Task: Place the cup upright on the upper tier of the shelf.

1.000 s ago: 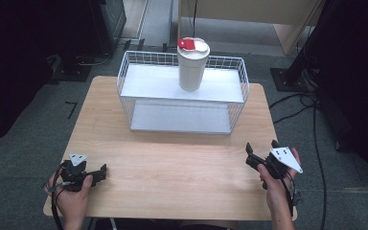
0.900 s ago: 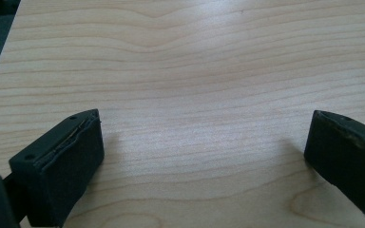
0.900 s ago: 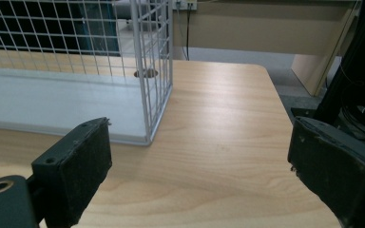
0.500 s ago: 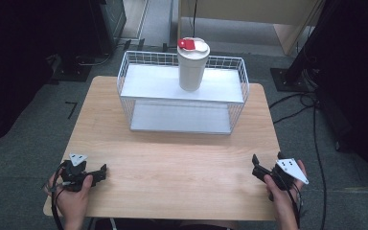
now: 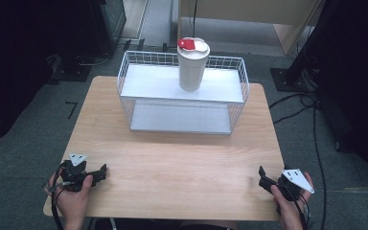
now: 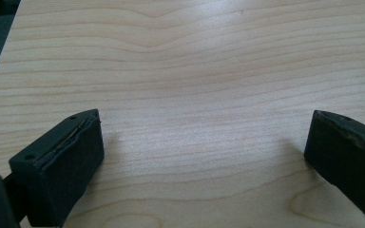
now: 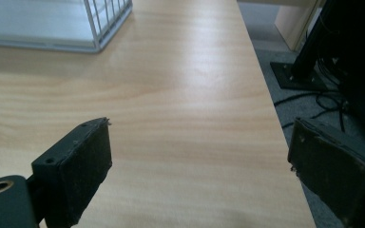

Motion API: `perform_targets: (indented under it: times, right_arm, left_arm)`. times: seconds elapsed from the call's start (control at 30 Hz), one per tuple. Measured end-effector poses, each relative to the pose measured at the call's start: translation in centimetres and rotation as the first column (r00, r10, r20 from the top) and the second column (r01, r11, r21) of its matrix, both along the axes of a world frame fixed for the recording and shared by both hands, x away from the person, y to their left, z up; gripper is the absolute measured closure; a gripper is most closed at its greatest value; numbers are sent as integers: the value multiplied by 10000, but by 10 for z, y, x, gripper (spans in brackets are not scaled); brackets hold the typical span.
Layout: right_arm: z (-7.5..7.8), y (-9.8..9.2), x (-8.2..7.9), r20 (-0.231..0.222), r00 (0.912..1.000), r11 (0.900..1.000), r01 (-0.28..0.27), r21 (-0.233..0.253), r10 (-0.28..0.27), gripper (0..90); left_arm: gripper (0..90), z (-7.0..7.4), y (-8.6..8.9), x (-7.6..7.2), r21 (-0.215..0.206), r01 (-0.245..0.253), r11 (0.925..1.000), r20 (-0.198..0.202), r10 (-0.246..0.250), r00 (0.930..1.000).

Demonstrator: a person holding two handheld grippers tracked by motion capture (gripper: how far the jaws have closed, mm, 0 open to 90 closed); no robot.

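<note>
A white cup (image 5: pixel 191 67) with a red-tabbed lid stands upright on the top shelf of a white wire rack (image 5: pixel 182 98) at the far side of the wooden table (image 5: pixel 182 158). My left gripper (image 5: pixel 100 172) rests at the near left corner of the table, held by a hand, and points right. Its jaws stand wide apart over bare wood in the left gripper view (image 6: pixel 203 118). My right gripper (image 5: pixel 263 176) sits at the near right corner. It is open too (image 7: pixel 198 126), with nothing between its fingers.
A corner of the wire rack (image 7: pixel 100 28) shows far ahead in the right gripper view. Beyond the table's right edge lie grey floor, black cables (image 5: pixel 311 110) and a dark stand base (image 5: pixel 287 79). Bare wood lies between the rack and both grippers.
My right gripper has drawn back toward the near right corner of the table. The left gripper, the cup and the rack have stayed put.
</note>
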State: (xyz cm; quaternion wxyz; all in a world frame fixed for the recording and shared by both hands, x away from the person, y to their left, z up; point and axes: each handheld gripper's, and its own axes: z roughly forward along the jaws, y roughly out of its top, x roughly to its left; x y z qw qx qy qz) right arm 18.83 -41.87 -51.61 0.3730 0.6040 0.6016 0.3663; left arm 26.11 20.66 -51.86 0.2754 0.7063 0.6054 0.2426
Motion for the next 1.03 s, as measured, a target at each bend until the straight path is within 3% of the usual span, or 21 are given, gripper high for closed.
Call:
perform_targets:
  times: [0.17,0.27,0.3,0.33,0.37,0.47,1.03]
  right_arm:
    - [-4,-3,-3,-663,9978,10000,44,45,-40,74]
    - [-6,-5,-4,-1759,9843,9995,-70,293,120,74]
    - [-6,-5,-4,-1759,9843,9995,-70,293,120,74]
    - [-8,-7,-4,-2313,9726,9993,-160,346,236,74]
    - [-8,-7,-4,-2313,9726,9993,-160,346,236,74]
    - [-10,-8,-5,-2861,9575,9989,-269,371,364,75]
    - [-10,-9,-4,-2865,9564,9982,-499,332,573,73]
  left_arm:
    - [0,0,0,0,3,-2,10000,1,2,10000]
    - [0,0,0,0,-2,0,10000,2,0,10000]
    - [0,0,0,0,-3,-4,10000,1,4,10000]
    - [0,0,0,0,1,2,10000,2,-2,10000]
    - [0,0,0,0,1,2,10000,2,-2,10000]
    - [0,0,0,0,-2,0,10000,3,0,10000]
    - [0,0,0,0,-17,-6,10000,0,6,10000]
